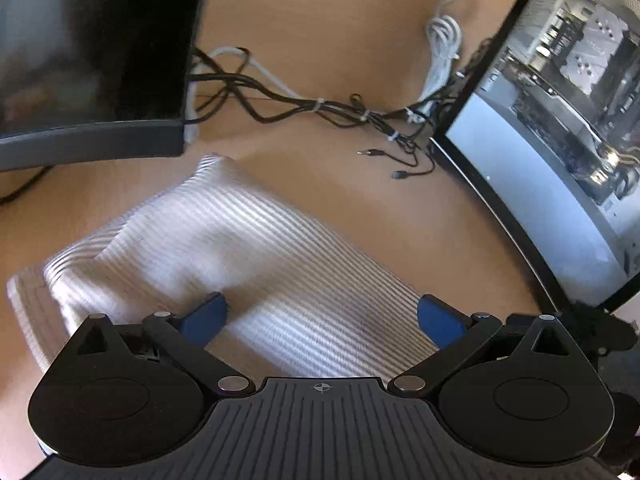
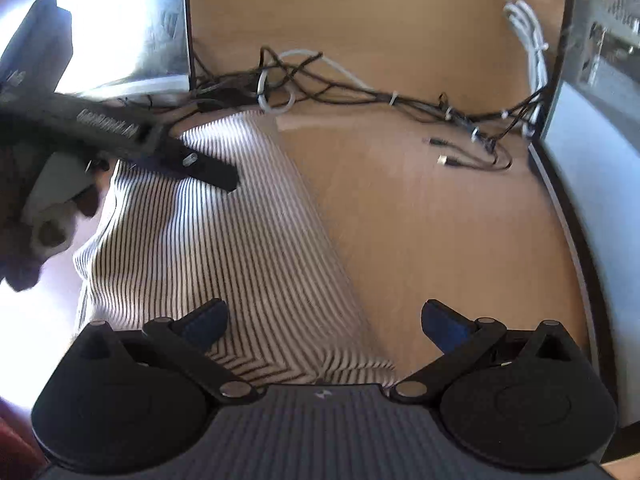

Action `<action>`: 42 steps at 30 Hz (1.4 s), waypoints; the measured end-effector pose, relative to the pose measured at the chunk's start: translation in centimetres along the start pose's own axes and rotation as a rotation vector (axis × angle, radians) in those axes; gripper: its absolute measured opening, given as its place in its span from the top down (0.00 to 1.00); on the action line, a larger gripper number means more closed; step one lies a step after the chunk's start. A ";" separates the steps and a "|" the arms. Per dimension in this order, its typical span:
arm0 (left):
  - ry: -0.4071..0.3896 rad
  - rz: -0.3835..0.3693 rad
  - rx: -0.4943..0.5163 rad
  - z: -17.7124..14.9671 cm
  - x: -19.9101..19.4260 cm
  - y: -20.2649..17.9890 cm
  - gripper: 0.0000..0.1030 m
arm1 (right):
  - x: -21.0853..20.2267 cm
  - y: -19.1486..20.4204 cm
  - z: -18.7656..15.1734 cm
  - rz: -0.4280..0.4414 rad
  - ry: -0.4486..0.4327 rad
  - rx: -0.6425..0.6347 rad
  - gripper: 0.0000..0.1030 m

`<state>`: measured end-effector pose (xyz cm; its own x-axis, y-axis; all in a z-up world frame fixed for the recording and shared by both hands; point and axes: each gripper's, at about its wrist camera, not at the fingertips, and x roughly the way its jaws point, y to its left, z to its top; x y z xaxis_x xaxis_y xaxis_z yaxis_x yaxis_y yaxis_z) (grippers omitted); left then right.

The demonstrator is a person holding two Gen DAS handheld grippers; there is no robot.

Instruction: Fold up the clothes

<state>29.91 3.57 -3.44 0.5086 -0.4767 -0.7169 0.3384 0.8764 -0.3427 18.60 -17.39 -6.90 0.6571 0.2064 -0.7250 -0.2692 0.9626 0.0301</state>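
I read the striped cloth (image 1: 224,240) as lying on the desk (image 1: 360,208), directly ahead of and below both grippers; its long axis runs from the near edge away toward the monitor (image 1: 80,60) at the far left. The left gripper (image 1: 322,316) stands with fingers spread wide, nothing between them, cloth filling the gap beneath; the right gripper (image 2: 324,318) is likewise spread wide and empty, its left finger over the cloth (image 2: 224,248), its right finger over bare desk (image 2: 420,220). In the right view the left gripper (image 2: 208,172) sits over the far end of the cloth; I judge the left nearer that end, the right nearer the near edge and right border. The surface is smooth pale wood; cables (image 1: 328,112) lie beyond the cloth, well apart; a computer case (image 1: 560,120) stands at right.
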 end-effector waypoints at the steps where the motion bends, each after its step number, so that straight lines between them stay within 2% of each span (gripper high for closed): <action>1: -0.006 -0.001 -0.006 -0.6 -0.8 0.0 0.00 | -0.4 -0.1 0.2 -0.003 -0.014 0.007 0.00; 4: -0.020 -0.007 -0.009 -2.5 -2.8 0.1 0.00 | -1.4 0.1 0.6 -0.007 -0.036 0.008 0.00; 8: 0.002 0.056 0.076 -4.9 -3.4 -0.3 0.00 | -0.3 2.2 -0.9 -0.040 0.024 -0.054 0.00; 11: 0.028 0.072 0.118 -5.9 -3.6 -0.5 0.00 | -0.5 2.7 -1.8 -0.079 0.016 -0.008 0.00; 16: 0.059 0.063 0.152 -7.3 -4.0 -0.2 0.00 | -1.1 3.0 -2.2 -0.113 0.056 0.089 0.00; 19: 0.054 0.073 0.202 -8.3 -4.4 -0.1 0.00 | -1.9 4.1 -2.9 -0.150 0.058 0.108 0.00; 24: 0.035 0.040 0.238 -9.1 -5.0 0.2 0.00 | -3.1 5.7 -4.0 -0.223 0.048 0.160 0.00; 29: 0.030 0.045 0.234 -10.2 -5.4 -0.5 0.00 | -4.4 7.6 -4.9 -0.274 0.018 0.069 0.00; 35: 0.013 0.108 0.168 -11.8 -6.4 -1.8 0.00 | -4.7 5.9 -5.2 -0.177 0.018 0.102 0.00; 40: -0.033 0.159 0.038 -12.4 -8.2 -2.9 0.00 | -5.3 5.2 -5.1 -0.086 0.009 -0.002 0.00; 42: -0.040 0.185 0.046 -12.8 -8.5 -4.0 0.00 | -6.3 4.7 -4.6 -0.052 -0.024 -0.045 0.00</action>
<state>14.12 4.95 -3.69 0.5964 -0.3114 -0.7399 0.2721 0.9455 -0.1787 9.97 -15.03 -5.32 0.6880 0.1609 -0.7077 -0.2654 0.9634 -0.0390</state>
